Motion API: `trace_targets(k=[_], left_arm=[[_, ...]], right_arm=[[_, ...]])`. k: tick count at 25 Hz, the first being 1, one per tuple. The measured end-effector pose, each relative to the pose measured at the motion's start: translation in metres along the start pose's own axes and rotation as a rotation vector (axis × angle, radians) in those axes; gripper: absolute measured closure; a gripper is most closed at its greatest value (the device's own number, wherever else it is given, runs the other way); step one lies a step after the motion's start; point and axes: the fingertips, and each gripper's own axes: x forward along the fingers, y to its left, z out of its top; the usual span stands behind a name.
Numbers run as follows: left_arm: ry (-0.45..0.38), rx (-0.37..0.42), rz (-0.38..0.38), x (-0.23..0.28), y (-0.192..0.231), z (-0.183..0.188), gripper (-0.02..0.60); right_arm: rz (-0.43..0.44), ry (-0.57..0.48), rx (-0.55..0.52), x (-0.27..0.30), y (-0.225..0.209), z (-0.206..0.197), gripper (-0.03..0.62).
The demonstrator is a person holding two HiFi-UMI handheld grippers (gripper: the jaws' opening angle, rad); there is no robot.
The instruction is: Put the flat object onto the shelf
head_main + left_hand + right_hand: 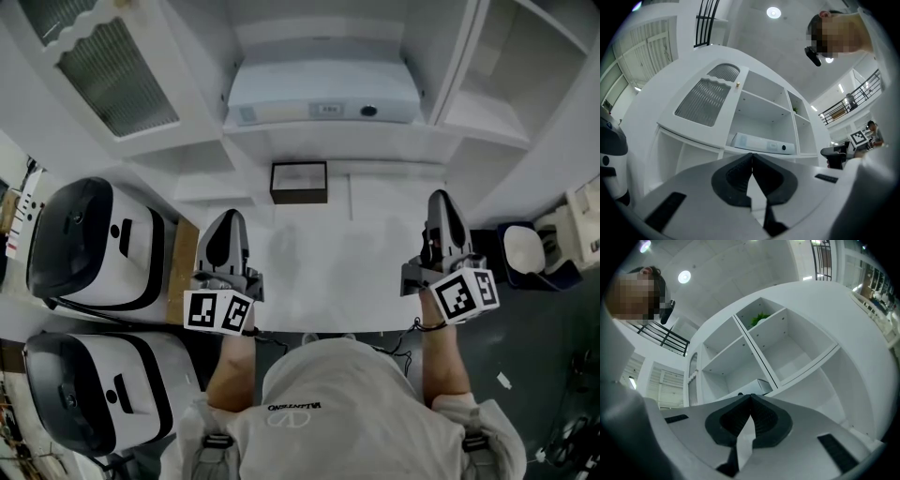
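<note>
A flat white box point(323, 94) with a small label and a dark round spot lies on the middle shelf of the white shelf unit point(412, 141). It also shows in the left gripper view as the flat box point(761, 144) and, partly, in the right gripper view as the box point(759, 386). Below it a dark-framed flat object point(299, 181) stands at the back of the white tabletop point(337, 272). My left gripper point(228, 220) and right gripper point(441, 202) hover over the table's near corners, both shut and empty. The jaws meet at the tips in both gripper views: left gripper point(752, 157), right gripper point(751, 397).
Two white-and-black machines point(94, 244) point(84, 389) stand to the left of the table. A dark seat or bin with a white item point(525, 251) is at the right. A louvred cabinet door point(117, 61) is at upper left. A green plant point(761, 317) sits in a high compartment.
</note>
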Motion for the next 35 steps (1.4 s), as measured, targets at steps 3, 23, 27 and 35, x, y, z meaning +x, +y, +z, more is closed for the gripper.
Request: trace_targets(k=[3,23,27,35], left_arm=[[0.001,-0.004,-0.002,0.0024,-0.0026,-0.0008,0.577],[0.006,-0.031,-0.002,0.0084,-0.0012,-0.0058,0.577],[0.008,-0.035,-0.001,0.0082,-0.0002,-0.0068,0.577],[0.007,-0.04,-0.001,0.0065,0.0011,-0.0059,0.577]], right_arm=[[0.001,0.005,-0.007,-0.0002,-0.0014,0.0006,0.585],[0.004,0.027,-0.062,0.0009,-0.0017,-0.0016,0.585],[0.003,0.027,-0.069,0.0011,-0.0003,-0.0004,0.585],[0.003,0.032,-0.049,0.0001,0.001,-0.0044,0.585]])
